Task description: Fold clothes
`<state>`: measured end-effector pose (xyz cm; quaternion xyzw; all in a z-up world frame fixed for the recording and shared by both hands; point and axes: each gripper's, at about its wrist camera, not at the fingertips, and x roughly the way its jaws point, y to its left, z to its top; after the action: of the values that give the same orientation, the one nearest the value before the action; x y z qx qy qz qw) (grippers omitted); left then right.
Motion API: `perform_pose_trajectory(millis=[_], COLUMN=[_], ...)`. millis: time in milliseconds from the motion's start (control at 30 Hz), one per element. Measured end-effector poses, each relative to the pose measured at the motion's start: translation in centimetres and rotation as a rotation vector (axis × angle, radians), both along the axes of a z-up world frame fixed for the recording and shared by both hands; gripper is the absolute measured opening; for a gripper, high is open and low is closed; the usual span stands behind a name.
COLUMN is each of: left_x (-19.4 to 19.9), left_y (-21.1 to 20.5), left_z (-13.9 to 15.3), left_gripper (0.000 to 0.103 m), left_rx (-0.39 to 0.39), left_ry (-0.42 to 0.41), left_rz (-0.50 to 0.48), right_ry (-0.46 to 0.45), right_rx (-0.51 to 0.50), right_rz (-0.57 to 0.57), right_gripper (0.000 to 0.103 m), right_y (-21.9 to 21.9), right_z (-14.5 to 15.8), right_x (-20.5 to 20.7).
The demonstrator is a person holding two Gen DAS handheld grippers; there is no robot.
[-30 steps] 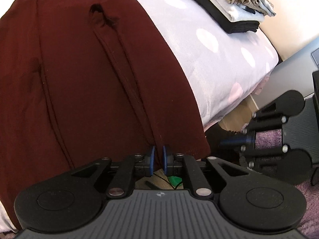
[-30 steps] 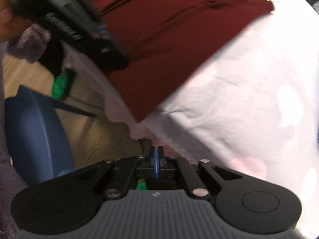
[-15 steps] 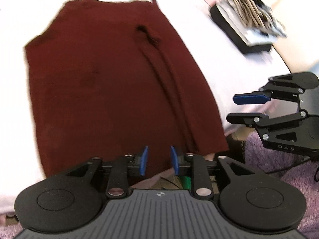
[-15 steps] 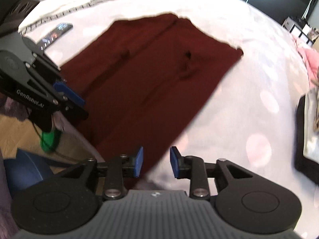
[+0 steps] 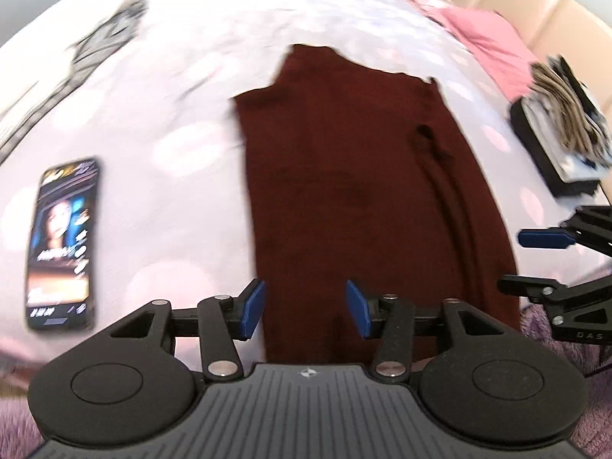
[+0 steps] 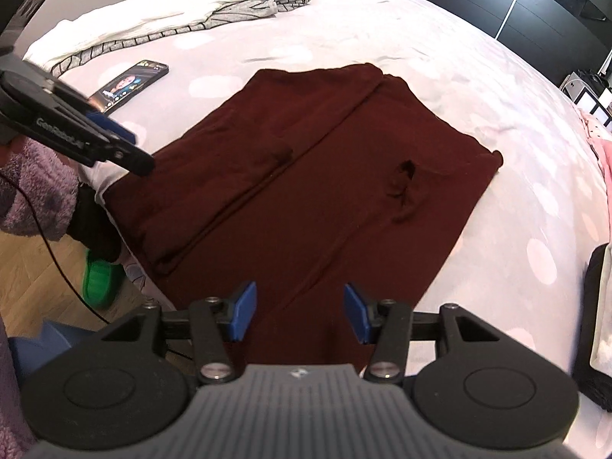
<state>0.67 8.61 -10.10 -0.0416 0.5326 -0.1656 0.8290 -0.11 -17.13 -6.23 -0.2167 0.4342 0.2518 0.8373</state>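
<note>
A: How does the left gripper (image 5: 305, 313) stand?

B: Its jaws are spread wide with nothing between them, and both blue pads (image 5: 252, 308) are bare. From the right wrist view it comes in from the far left, pointing rightward.

A: And the right gripper (image 6: 299, 315)?

B: The same: jaws apart, empty, blue pads (image 6: 241, 310) showing on both sides. In the left wrist view it sits at the right edge, fingers pointing left, one above the other.

A: Do the two touch?

B: No, they are well apart, side by side.

A: Anything of the person?

B: A fuzzy purple sleeve (image 6: 28, 187) shows behind the left gripper.
</note>
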Motion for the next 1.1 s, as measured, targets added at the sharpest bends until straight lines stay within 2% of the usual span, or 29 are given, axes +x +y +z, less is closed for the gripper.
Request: perform_pose_trajectory(millis=[233, 467, 533, 700, 767, 933, 1100], left_x=[0.2, 0.6, 0.6, 0.1, 0.1, -0.3, -0.7], left_y=[2.0, 1.2, 0.6, -0.8, -0.9, -0.6, -2.4], left_z=[-1.5, -2.9, -3.0, -2.6, -2.4, -0.7, 1.1], left_gripper=[0.046, 0.045, 0.042, 0.018, 0.011, 0.010, 0.009], left_rx=[-0.003, 0.019, 0.040, 0.093, 0.083, 0.052, 0.073], left_ry=[0.065, 0.101, 0.090, 0.045, 0.036, -0.014, -0.089], left_rz=[0.071, 0.063, 0.058, 0.022, 0.022, 0.020, -0.042], right_ry=[0.021, 0.025, 0.027, 0.033, 0.036, 0.038, 0.044], right_rx=[0.005, 0.009, 0.008, 0.002, -0.002, 0.001, -0.001], right_rz=[0.029, 0.035, 0.040, 0.058, 0.057, 0.039, 0.033], right_gripper=[0.055, 0.055, 0.055, 0.055, 0.055, 0.055, 0.055], right_y=[0.4, 0.5, 0.7, 1.3, 1.2, 0.7, 0.6], right_z=[-0.5, -0.7, -0.8, -1.3, -1.5, -1.5, -1.7], right_x=[0.5, 0.6, 0.5, 0.3, 0.3, 0.4, 0.4])
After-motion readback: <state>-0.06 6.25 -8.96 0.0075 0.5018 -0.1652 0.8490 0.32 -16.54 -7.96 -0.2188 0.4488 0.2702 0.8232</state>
